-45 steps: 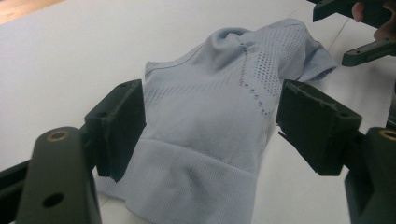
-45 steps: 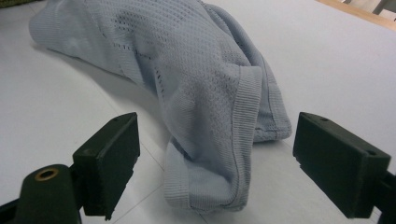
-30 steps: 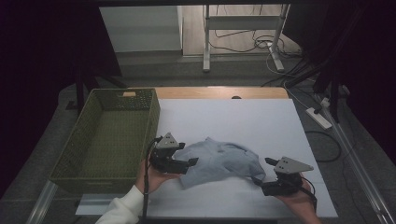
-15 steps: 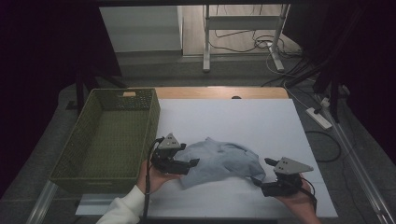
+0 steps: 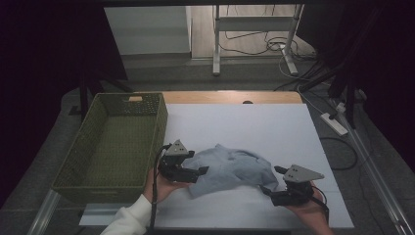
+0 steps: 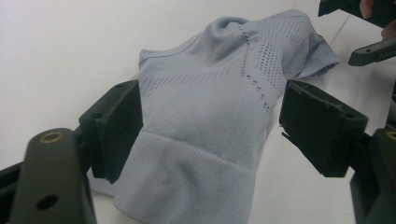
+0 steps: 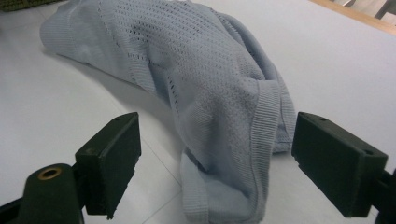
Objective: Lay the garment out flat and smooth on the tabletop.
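Observation:
A light blue knit garment [image 5: 230, 169] lies crumpled on the white table [image 5: 244, 127] near its front edge. At the garment's left end, my left gripper [image 5: 195, 172] is held low over the table. In the left gripper view it [image 6: 215, 135] is open, and the garment's ribbed hem [image 6: 187, 182] lies between the pads [image 6: 114, 126] without being squeezed. My right gripper [image 5: 271, 183] is at the garment's right end. In the right gripper view it [image 7: 215, 149] is open too, and a ribbed edge of the garment [image 7: 201, 60] hangs between its jaws.
A green woven basket [image 5: 157, 132], with nothing in it, stands on the left side of the table next to the left hand. The table's wooden far edge [image 5: 230, 97] runs across the back. A power strip [image 5: 334, 123] and cables lie on the floor to the right.

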Demonstrator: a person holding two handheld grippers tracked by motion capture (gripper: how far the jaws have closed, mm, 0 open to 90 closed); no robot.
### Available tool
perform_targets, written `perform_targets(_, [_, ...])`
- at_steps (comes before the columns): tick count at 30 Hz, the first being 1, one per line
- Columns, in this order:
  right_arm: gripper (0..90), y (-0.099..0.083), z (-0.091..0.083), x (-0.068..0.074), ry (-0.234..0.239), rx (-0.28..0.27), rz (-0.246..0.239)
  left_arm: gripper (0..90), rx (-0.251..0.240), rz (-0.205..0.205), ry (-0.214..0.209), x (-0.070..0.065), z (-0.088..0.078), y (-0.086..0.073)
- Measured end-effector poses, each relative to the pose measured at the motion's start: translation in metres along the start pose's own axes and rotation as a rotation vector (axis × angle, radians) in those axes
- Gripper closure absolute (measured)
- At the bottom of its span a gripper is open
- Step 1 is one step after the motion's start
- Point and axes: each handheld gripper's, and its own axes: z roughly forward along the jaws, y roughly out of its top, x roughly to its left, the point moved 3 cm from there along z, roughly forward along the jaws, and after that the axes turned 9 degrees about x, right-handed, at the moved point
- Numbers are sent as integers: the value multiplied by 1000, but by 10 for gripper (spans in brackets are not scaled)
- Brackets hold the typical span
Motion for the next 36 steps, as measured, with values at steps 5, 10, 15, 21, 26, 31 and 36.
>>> perform_targets(5, [175, 3, 6, 4, -8, 31, -12, 217, -2, -1, 1, 1, -1, 1])
perform_targets(10, [208, 2, 14, 6, -27, 71, -20, 215, -4, -2, -1, 2, -1, 1])
perform_targets(15, [248, -5, 23, 1, -71, 152, -17, 216, -5, -2, -3, 3, -1, 1])
perform_targets(21, [385, -10, 28, -2, -71, 201, -7, 215, -7, -3, 0, 3, -1, 1])
perform_targets(26, [494, -11, 28, -1, -53, 208, -20, 215, -4, -5, 0, 4, 0, 1])
perform_targets(31, [764, -8, 23, -2, -28, 186, -25, 215, -3, -5, -1, 4, 0, 1])
perform_targets(36, [822, -1, 8, -5, -43, 114, -16, 216, -5, -6, -2, 4, -1, 1])
